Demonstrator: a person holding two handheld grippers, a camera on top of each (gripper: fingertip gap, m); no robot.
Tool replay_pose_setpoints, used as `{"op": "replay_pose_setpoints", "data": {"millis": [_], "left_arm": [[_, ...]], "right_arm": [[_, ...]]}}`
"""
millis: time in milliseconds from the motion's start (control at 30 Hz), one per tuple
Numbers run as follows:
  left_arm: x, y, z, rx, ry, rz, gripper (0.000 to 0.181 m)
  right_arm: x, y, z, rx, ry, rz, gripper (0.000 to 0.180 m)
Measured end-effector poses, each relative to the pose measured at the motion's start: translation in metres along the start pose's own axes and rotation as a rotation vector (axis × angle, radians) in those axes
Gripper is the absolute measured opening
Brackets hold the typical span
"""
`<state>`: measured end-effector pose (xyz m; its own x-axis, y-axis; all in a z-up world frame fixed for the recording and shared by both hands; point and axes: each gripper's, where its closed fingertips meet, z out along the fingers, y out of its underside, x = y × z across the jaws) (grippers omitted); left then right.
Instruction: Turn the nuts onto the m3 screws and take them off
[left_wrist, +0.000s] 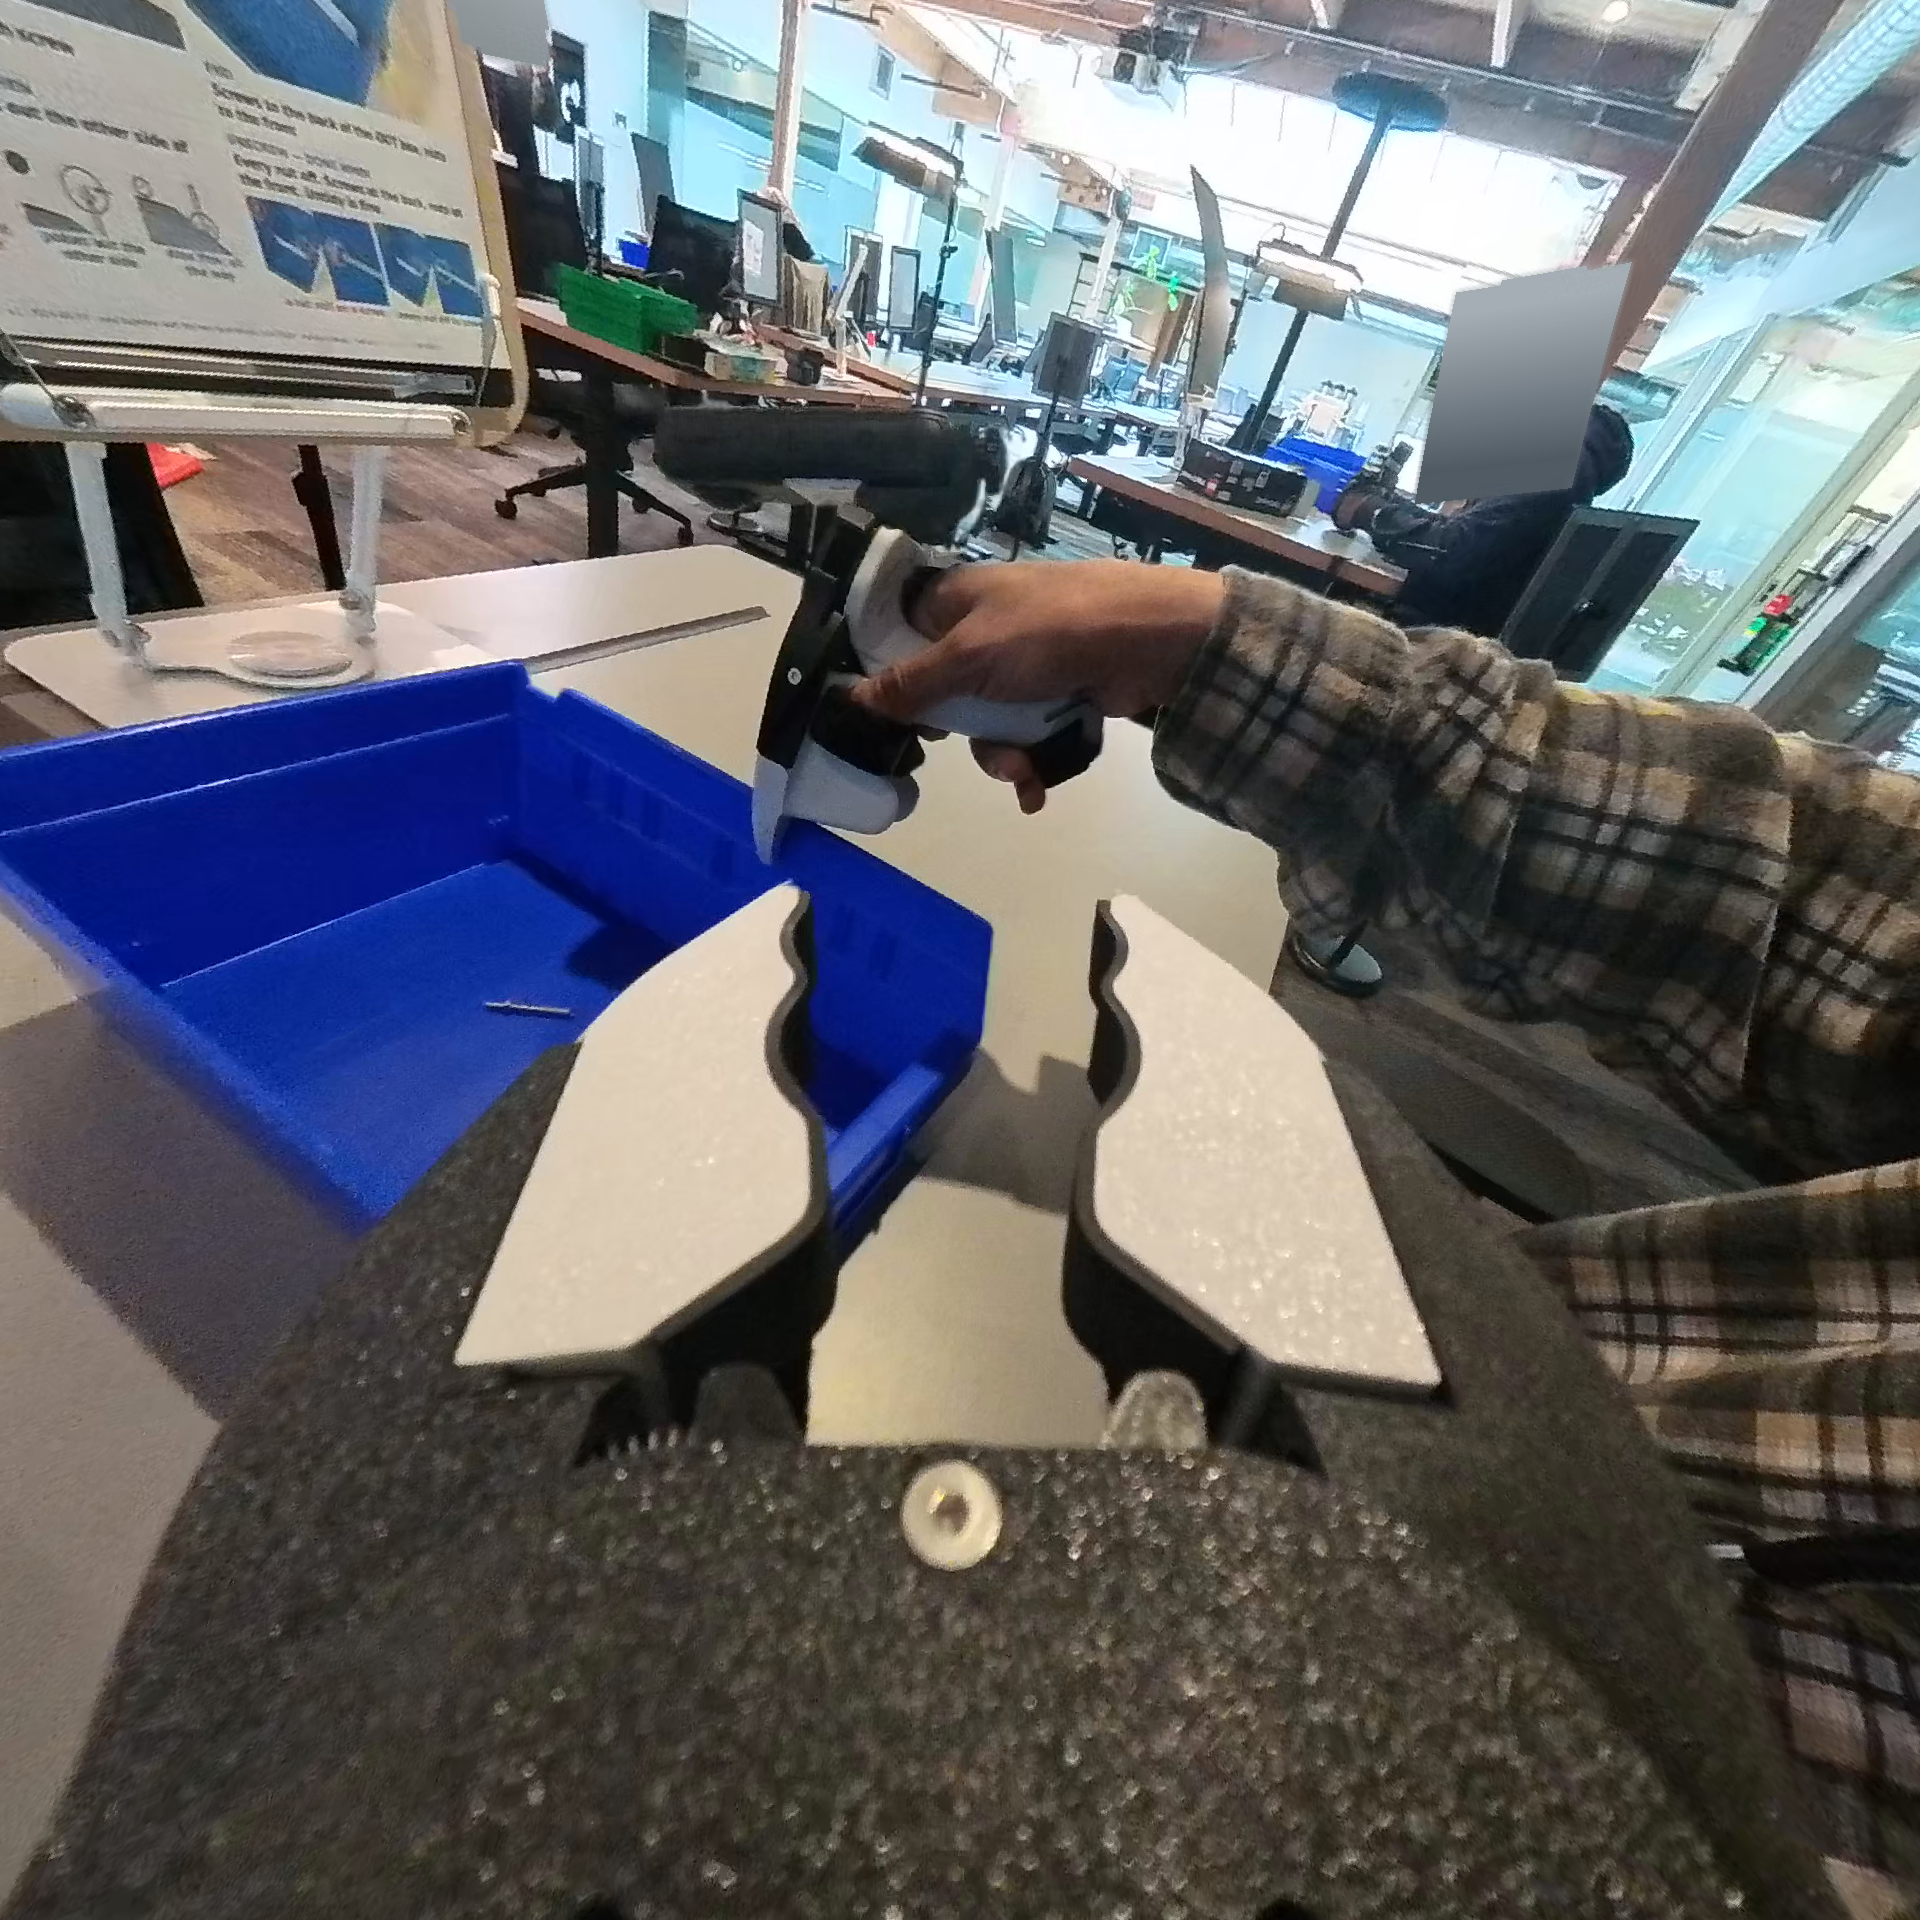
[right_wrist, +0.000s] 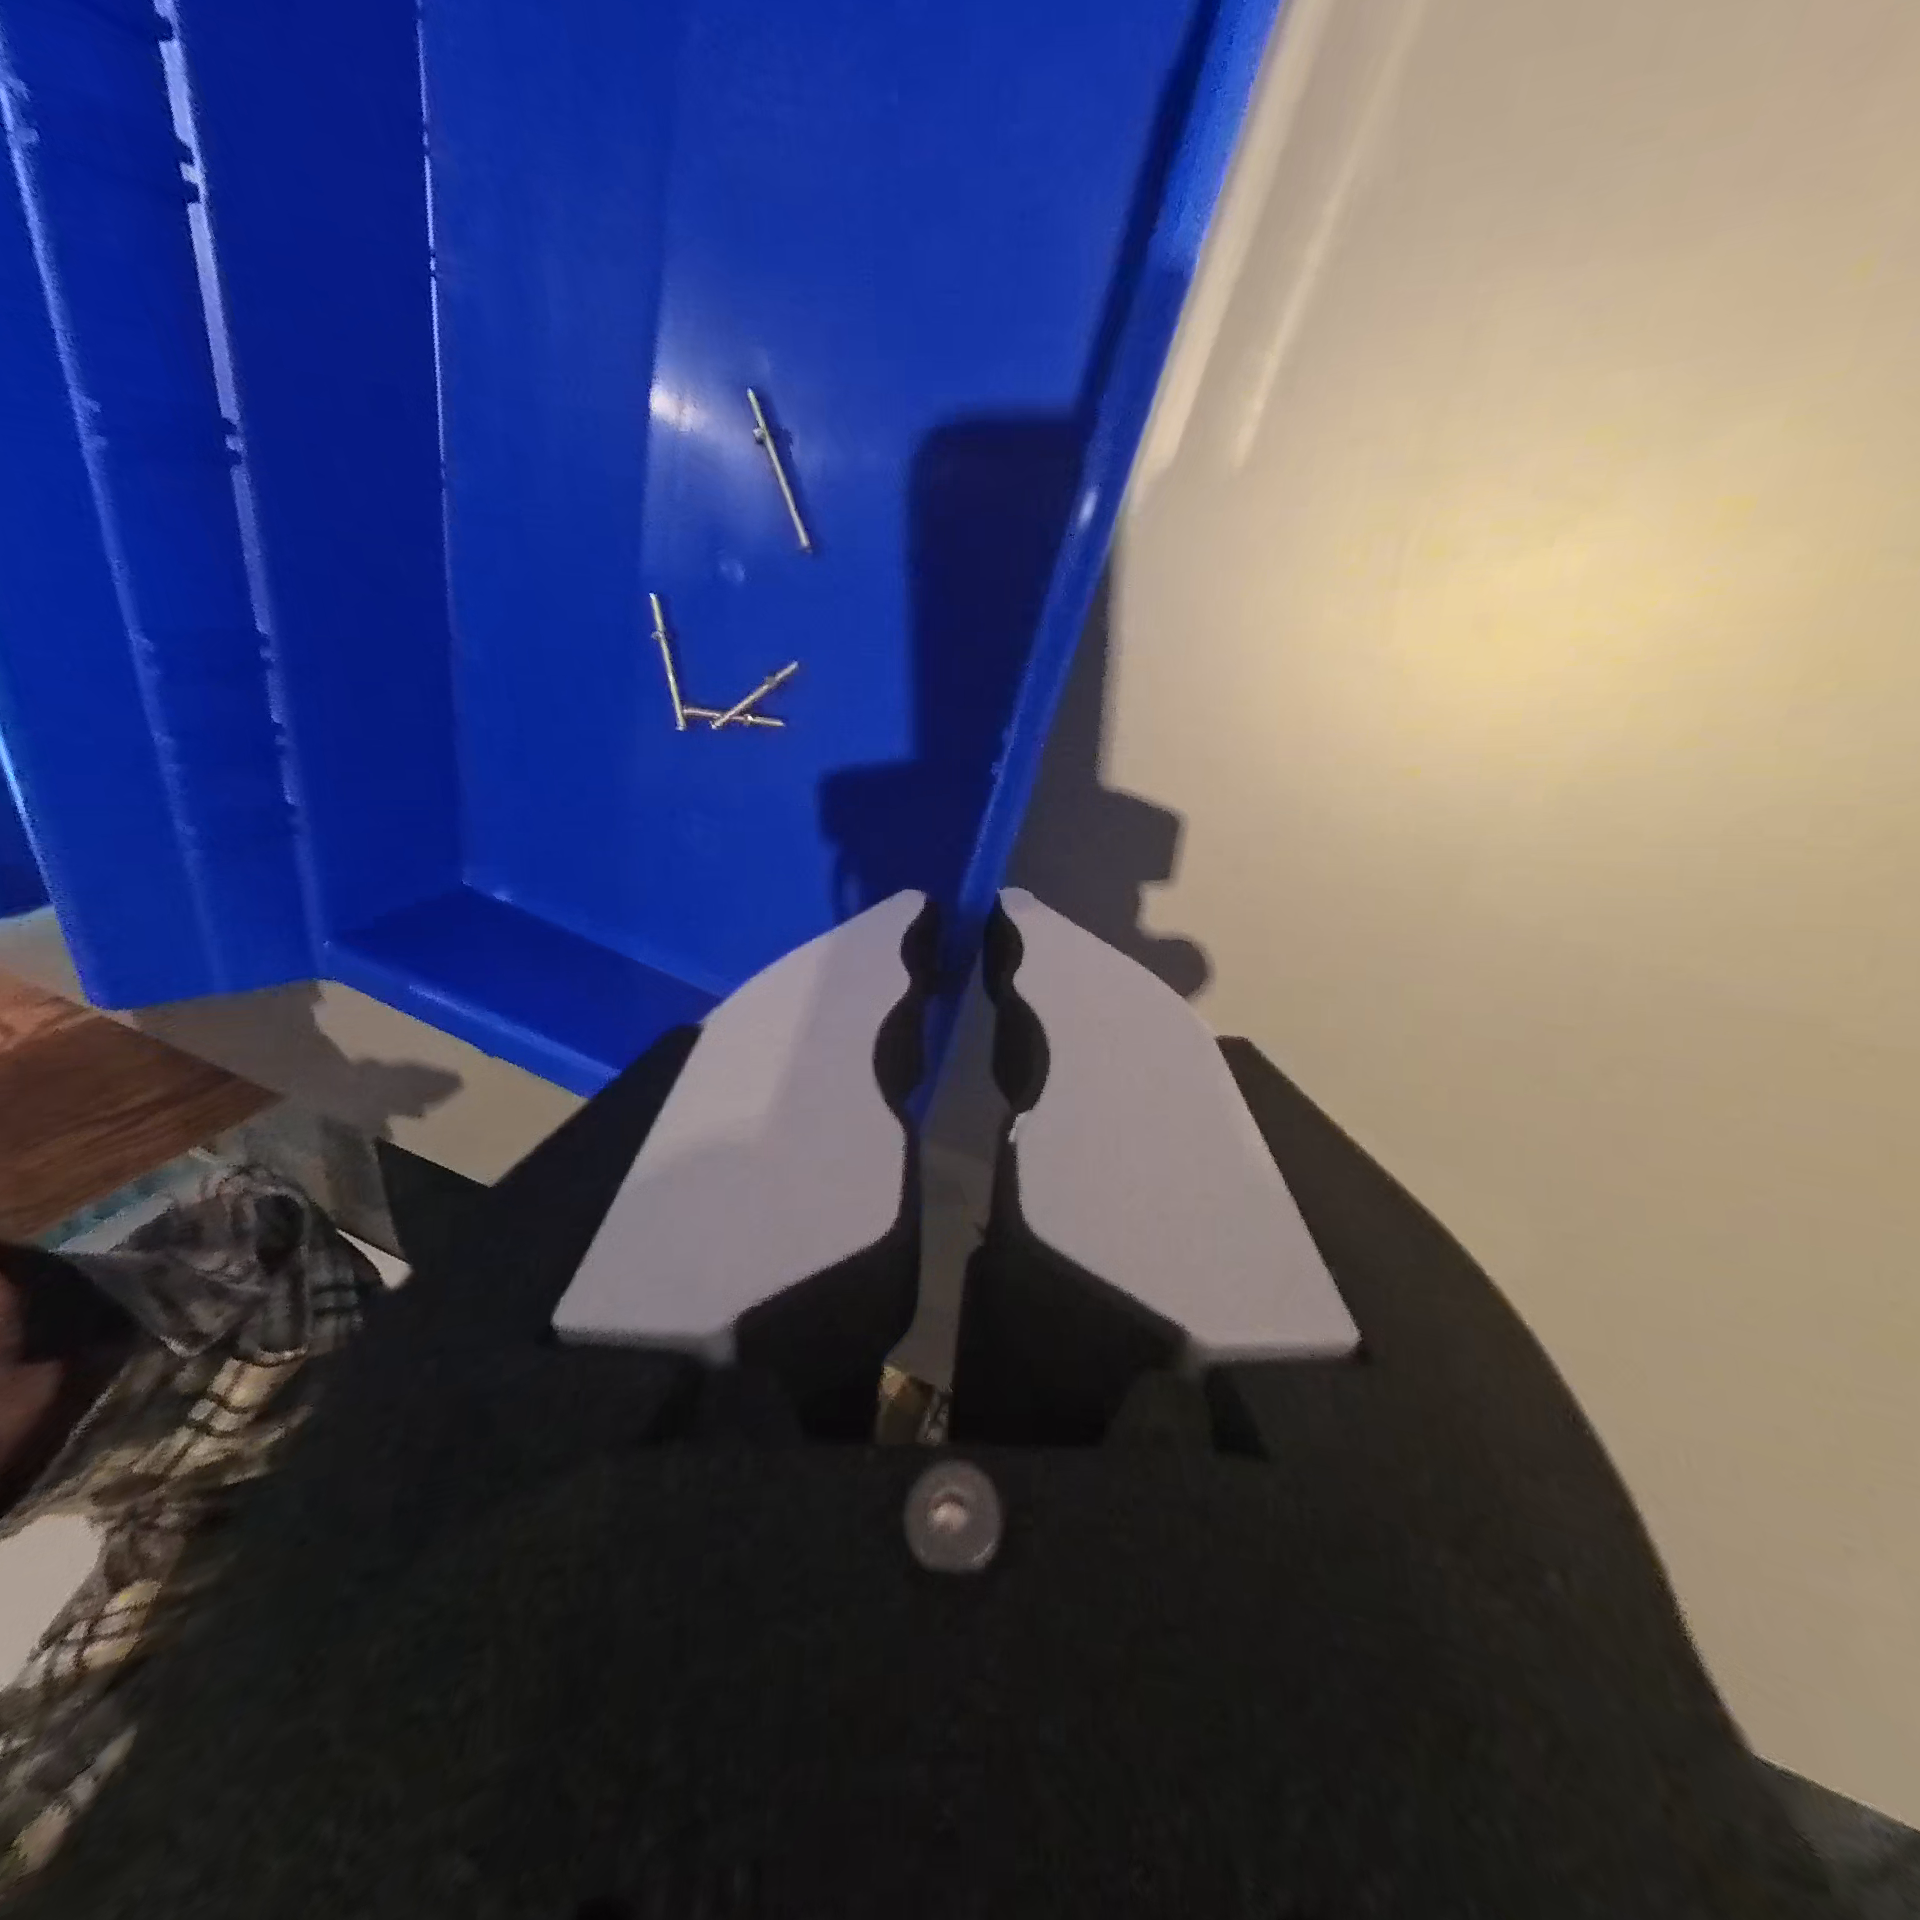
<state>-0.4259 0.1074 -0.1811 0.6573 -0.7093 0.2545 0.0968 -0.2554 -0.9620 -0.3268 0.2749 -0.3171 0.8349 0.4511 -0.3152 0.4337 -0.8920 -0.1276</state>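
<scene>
My right gripper (right_wrist: 961, 940) fingers clamp the blue bin (right_wrist: 582, 312) wall; left gripper (left_wrist: 951, 914) fingers open, empty.
Risk: pulling tips the bin, scattering the screws (right_wrist: 717, 696) across the counter (right_wrist: 1507, 623).

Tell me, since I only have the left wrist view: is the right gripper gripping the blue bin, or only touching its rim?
Observer: The right wrist view shows the right gripper shut on the side wall of the blue bin, with one finger inside and one outside.
Operator: I can make out one screw in the bin. Are there more?
Observer: Four screws lie on its floor. One lies apart, and another lies beside a crossed pair.
Operator: Are there nuts on them?
Observer: There is a small bump on some of the shafts, but they are too small to tell whether they are nuts.
</scene>
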Motion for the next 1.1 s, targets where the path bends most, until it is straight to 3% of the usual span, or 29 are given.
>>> {"op": "replay_pose_setpoints", "data": {"millis": [533,600,667,800,933,1100], "left_arm": [[-0.008,-0.002,-0.006,0.000,-0.030,-0.005,0.051],[-0.010,-0.004,-0.009,-0.001,-0.041,-0.001,0.052],[-0.016,-0.011,-0.019,0.005,-0.079,0.018,0.054],[-0.048,-0.040,-0.067,0.023,-0.231,0.059,0.060],[-0.112,-0.061,-0.136,-0.053,-0.489,0.050,0.069],[-0.199,-0.049,-0.212,-0.270,-0.785,-0.071,0.081]], "right_arm": [[-0.031,-0.012,0.011,-0.003,-0.016,-0.100,0.008],[-0.037,-0.012,0.011,-0.001,-0.053,-0.097,0.012],[-0.042,-0.018,0.003,0.052,-0.127,-0.087,0.027],[-0.035,-0.021,-0.030,0.221,-0.249,-0.135,0.039],[-0.005,-0.002,-0.063,0.475,-0.318,-0.210,0.053],[0.061,0.038,-0.065,0.664,-0.200,-0.175,0.073]]}}
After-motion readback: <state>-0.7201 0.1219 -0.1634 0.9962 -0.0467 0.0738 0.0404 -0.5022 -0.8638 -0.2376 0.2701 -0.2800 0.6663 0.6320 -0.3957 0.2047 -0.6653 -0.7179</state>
